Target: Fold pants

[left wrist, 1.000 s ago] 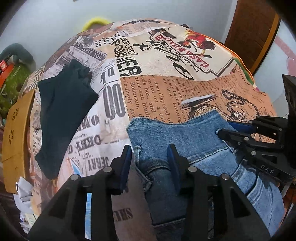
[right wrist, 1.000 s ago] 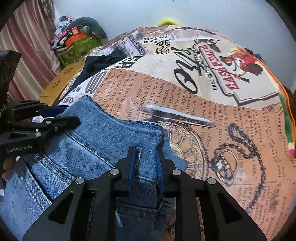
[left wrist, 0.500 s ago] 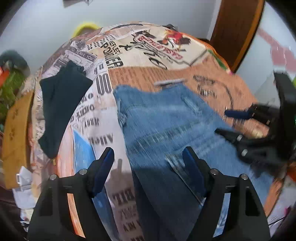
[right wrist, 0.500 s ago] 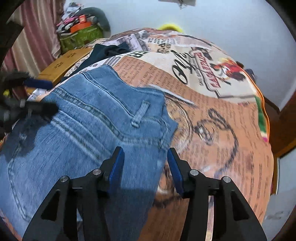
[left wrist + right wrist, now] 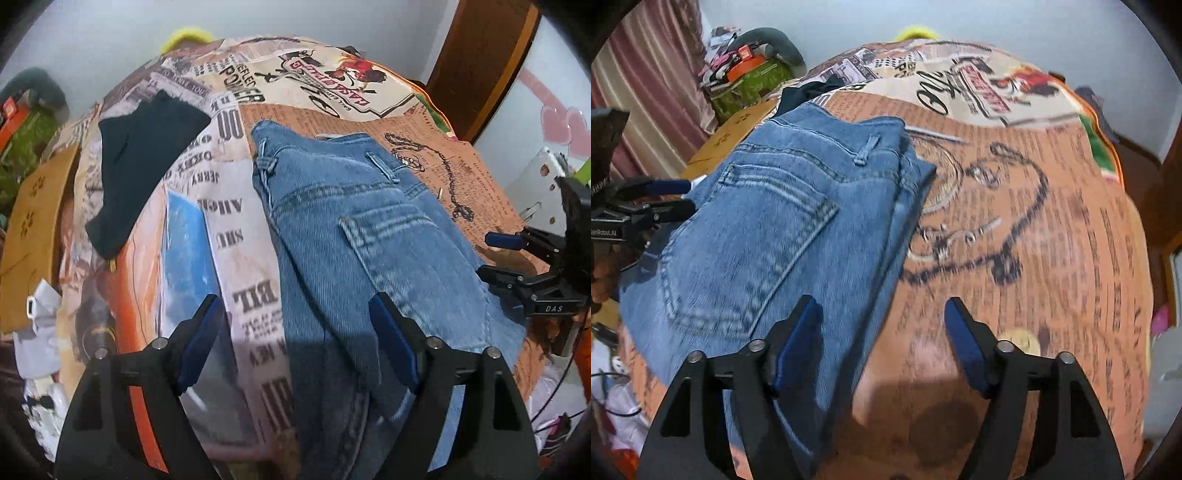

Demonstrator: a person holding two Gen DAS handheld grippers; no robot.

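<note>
Blue jeans (image 5: 354, 236) lie flat on the printed cover (image 5: 236, 280) of the surface, back side up, waistband at the far end, one back pocket (image 5: 757, 240) showing, belt loop (image 5: 866, 149) near the waistband. The legs run toward the cameras and pass out of frame at the bottom. Left tongs (image 5: 297, 341) are spread wide, holding nothing, above the jeans' left edge: one blue pad over the newsprint cover, the other over denim. Right tongs (image 5: 882, 341) are likewise spread and empty, above the jeans' right edge; one pad over denim, the other over the orange part of the cover. Whether either pair touches the cloth cannot be told. Left of the jeans, well apart, a dark garment (image 5: 144, 155) lies on the cover. Beyond that, a tan cardboard panel (image 5: 33, 221) at the cover's edge.
</note>
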